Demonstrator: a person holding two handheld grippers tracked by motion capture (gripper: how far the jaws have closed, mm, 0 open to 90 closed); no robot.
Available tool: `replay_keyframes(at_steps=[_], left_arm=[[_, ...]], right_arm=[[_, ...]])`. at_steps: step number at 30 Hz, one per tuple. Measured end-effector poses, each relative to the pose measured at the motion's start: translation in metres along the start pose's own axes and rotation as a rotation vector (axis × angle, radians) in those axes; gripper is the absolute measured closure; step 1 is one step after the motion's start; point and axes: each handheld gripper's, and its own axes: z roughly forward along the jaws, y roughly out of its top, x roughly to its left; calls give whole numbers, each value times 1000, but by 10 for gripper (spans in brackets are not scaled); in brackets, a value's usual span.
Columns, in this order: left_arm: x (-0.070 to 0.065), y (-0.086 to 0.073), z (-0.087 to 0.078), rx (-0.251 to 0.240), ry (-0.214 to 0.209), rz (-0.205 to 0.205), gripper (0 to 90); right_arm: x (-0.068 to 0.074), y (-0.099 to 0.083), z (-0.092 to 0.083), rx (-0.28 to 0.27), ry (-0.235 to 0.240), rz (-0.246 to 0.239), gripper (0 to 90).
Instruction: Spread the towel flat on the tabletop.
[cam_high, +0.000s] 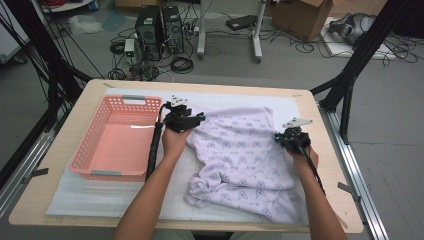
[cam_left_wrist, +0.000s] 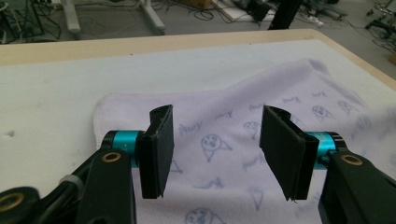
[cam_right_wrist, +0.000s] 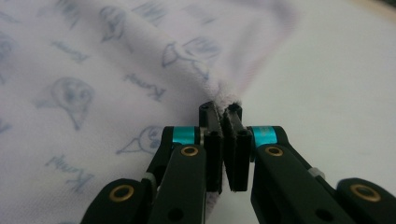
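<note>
**Right jaws pinch the cloth, left jaws stand open**

A pink basket (cam_high: 116, 137) sits at nine o'clock on the tabletop (cam_high: 65, 150), on a white mat (cam_high: 80, 195). Just right of it, the left gripper (cam_high: 200, 120) hovers over the cloth's (cam_high: 240, 155) top-left corner; its jaws stand about half open with nothing between them, the cloth lying flat below. The lilac cloth, printed with small faces, spreads from the centre towards five o'clock, bunched at its near edge. At three o'clock, the right gripper (cam_right_wrist: 225, 122) has its jaws closed tight on the cloth's right edge.
</note>
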Motion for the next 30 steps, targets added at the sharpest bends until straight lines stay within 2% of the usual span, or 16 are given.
replay_keyframes(at_steps=[1,2,3,4,5,6,9,11,14,16,19,21,25,27,30], left_arm=[[-2,-1,-1,8,-9,4,441],[-3,-2,-2,8,-16,7,441],[-6,-3,-4,3,-22,11,443],[-8,-6,-7,-1,-22,18,450],[-9,-9,-9,0,-29,22,462],[-10,-13,-10,6,-44,24,468],[-14,-22,-11,36,-87,36,511],[-20,-28,-11,69,-124,53,534],[-30,-38,-10,119,-185,75,553],[-35,-43,-9,133,-217,69,557],[-42,-50,-5,185,-237,87,554],[-48,-54,0,217,-255,104,528],[-62,-59,9,255,-242,152,451],[-68,-60,9,252,-221,185,422],[-74,-61,10,254,-213,219,419]], right_arm=[[-7,-1,0,-21,-70,28,874],[-13,-3,0,-27,-192,43,872],[-15,-5,-1,-24,-268,56,870],[-20,-8,-1,-25,-310,97,862],[-25,-11,0,-21,-290,155,847],[-28,-13,1,-17,-254,185,806],[-27,-17,-3,-50,-176,215,661],[-27,-16,-8,-75,-137,233,629],[-21,-11,-20,-108,-113,222,613],[-17,-8,-28,-129,-94,195,611],[-9,-5,-39,-154,-63,175,604],[-4,-5,-47,-165,-59,158,602],[-2,-11,-61,-187,-15,176,593],[-1,-16,-65,-195,36,196,591],[4,-24,-69,-197,55,194,591]])
